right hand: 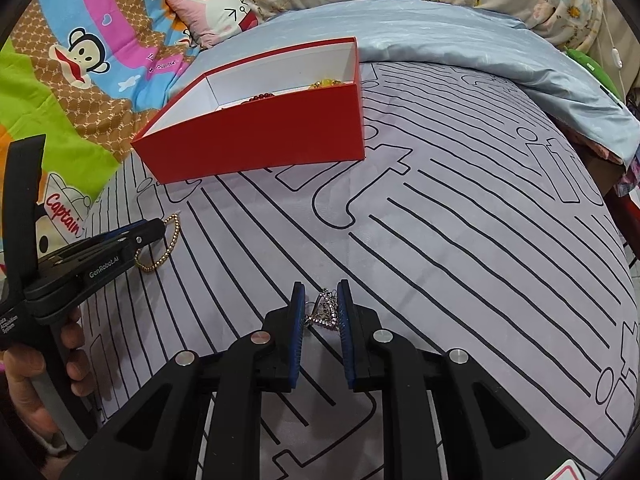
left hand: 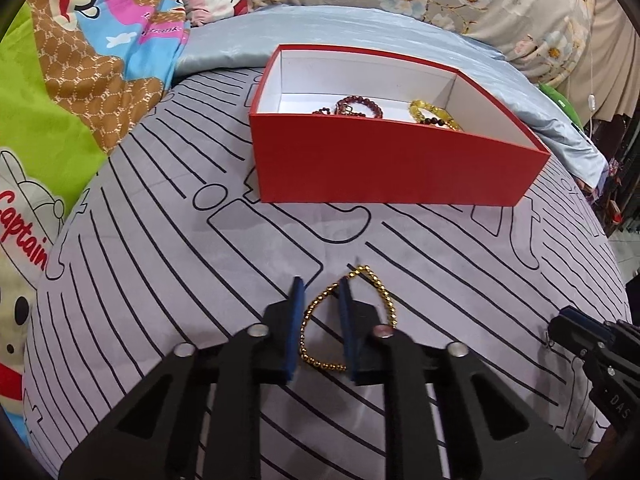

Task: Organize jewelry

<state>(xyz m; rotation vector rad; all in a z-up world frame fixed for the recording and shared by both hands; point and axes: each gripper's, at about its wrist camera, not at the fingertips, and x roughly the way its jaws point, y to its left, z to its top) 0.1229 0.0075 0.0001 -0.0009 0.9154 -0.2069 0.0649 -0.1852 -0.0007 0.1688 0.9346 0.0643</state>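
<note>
A gold bead bracelet [left hand: 320, 363] lies on the grey lined bedspread [left hand: 160, 280], and my left gripper [left hand: 321, 282] is shut on its left strand. The right wrist view shows that gripper [right hand: 162, 224] from the side, its tips together at the top of the bracelet [right hand: 172, 240]. My right gripper [right hand: 321, 286] is shut on a small silver chain piece [right hand: 322, 312] bunched between its blue pads. A red box [left hand: 392, 160] with a white inside stands further back, open, also seen in the right wrist view [right hand: 260, 136]. It holds a dark red bead bracelet [left hand: 360, 104] and a yellow bead bracelet [left hand: 428, 110].
A person's hand [right hand: 24, 380] holds the left gripper's handle at the left edge. My right gripper [left hand: 560, 324] shows at the right edge of the left wrist view. Cartoon-print bedding [left hand: 80, 60], a pink pillow [right hand: 216, 16] and a pale blue quilt [right hand: 460, 40] lie behind the box.
</note>
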